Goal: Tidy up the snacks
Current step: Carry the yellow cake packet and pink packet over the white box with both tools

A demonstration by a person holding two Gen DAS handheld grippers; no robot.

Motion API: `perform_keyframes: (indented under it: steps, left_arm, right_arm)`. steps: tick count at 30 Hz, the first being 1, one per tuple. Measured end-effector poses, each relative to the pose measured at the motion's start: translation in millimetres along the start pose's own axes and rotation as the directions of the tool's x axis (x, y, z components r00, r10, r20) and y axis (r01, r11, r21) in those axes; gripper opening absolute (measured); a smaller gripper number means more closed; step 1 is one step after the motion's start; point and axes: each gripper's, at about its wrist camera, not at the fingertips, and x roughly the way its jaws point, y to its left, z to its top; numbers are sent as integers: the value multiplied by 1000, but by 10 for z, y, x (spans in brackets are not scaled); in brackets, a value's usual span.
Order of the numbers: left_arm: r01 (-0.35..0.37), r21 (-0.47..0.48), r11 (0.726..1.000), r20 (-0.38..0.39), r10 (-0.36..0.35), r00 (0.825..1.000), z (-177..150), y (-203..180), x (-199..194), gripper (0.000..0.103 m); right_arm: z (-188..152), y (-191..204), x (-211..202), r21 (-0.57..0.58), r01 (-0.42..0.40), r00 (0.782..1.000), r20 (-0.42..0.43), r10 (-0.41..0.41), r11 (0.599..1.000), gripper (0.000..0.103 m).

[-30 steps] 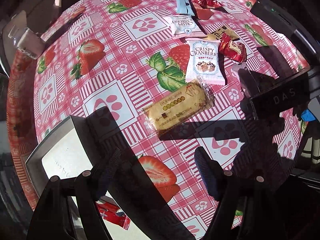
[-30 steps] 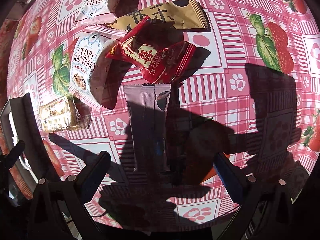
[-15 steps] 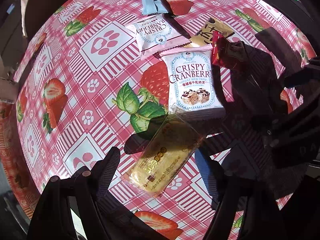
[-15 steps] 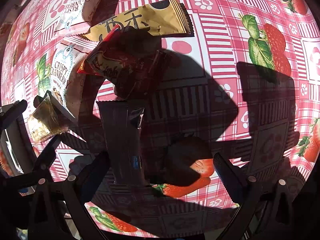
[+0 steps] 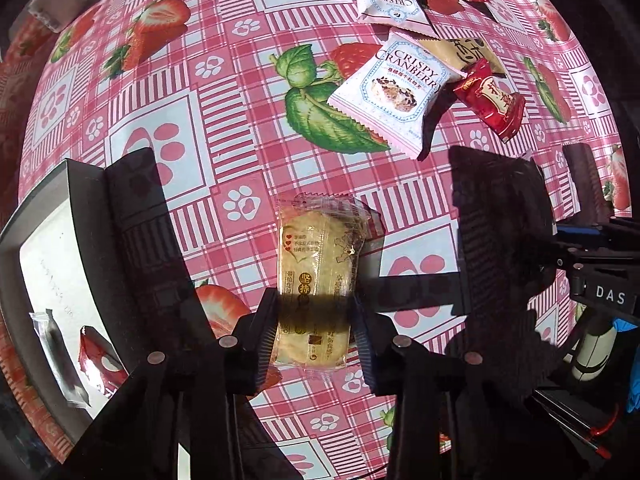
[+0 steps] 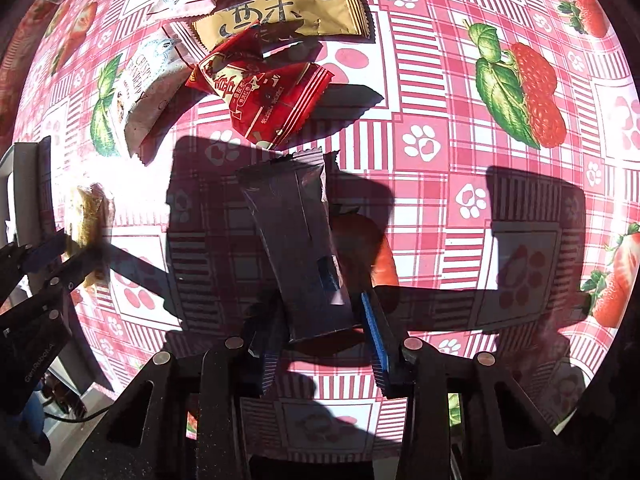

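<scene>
left gripper [image 5: 314, 332]: fingers closing on yellow biscuit pack [image 5: 318, 276] | right gripper [image 6: 320, 330]: fingers closing on dark bar wrapper [image 6: 298, 240]

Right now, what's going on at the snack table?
A person is sorting snacks with two hand-held grippers. The left hand-held gripper is closing on a yellow cracker pack, which sits between its fingers. The right hand-held gripper is closing on a dark bar. A box beside the left one already holds two packets. A cranberry pack, a red pack and a gold bar lie loose on the tablecloth.
</scene>
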Motion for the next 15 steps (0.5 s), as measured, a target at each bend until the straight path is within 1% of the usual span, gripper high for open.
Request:
perform_keyframes:
  steps: [1, 2, 3, 4, 5, 6, 7, 10, 13, 15]
  left_arm:
    - [-4, -8, 1000, -9, 4, 1000, -42, 17, 1, 49]
    - [-11, -9, 1000, -8, 10, 1000, -80, 32, -15, 54]
    - [-20, -8, 1000, 3, 20, 1000, -106, 50, -42, 65]
    - [-33, -4, 999, 21, 33, 999, -126, 71, -81, 75]
    - [-46, 4, 999, 42, 45, 998, -134, 84, -124, 77]
    - [-55, 15, 998, 57, 54, 997, -137, 79, -168, 78]
    - [-58, 24, 998, 58, 56, 997, -122, 78, -183, 79]
    - [-49, 34, 998, 34, 48, 998, 39, 101, -157, 79]
    - [-61, 15, 998, 16, 61, 998, 116, 92, -88, 79]
    - [-46, -11, 999, 2, 46, 999, 149, 61, -42, 79]
  right_arm:
    - [-69, -58, 0, 7, -9, 1000, -7, 10, 1000, 41]
    - [-133, -123, -1, 21, -35, 999, -14, 35, 999, 42]
    - [-183, -186, -6, 39, -55, 998, -20, 56, 998, 57]
    - [-227, -278, -12, 58, -62, 998, -17, 63, 996, 82]
    - [-259, -333, -39, 75, -55, 998, -5, 56, 996, 90]
    - [-278, -378, -65, 89, -51, 999, 6, 50, 995, 92]
    - [-286, -422, -81, 108, -53, 999, 8, 52, 993, 92]
    - [-282, -506, -114, 149, -63, 998, 10, 62, 987, 92]
    - [-176, -406, -152, 127, -57, 998, 22, 54, 990, 92]
    - [-36, -192, -161, 80, -33, 999, 36, 30, 996, 92]
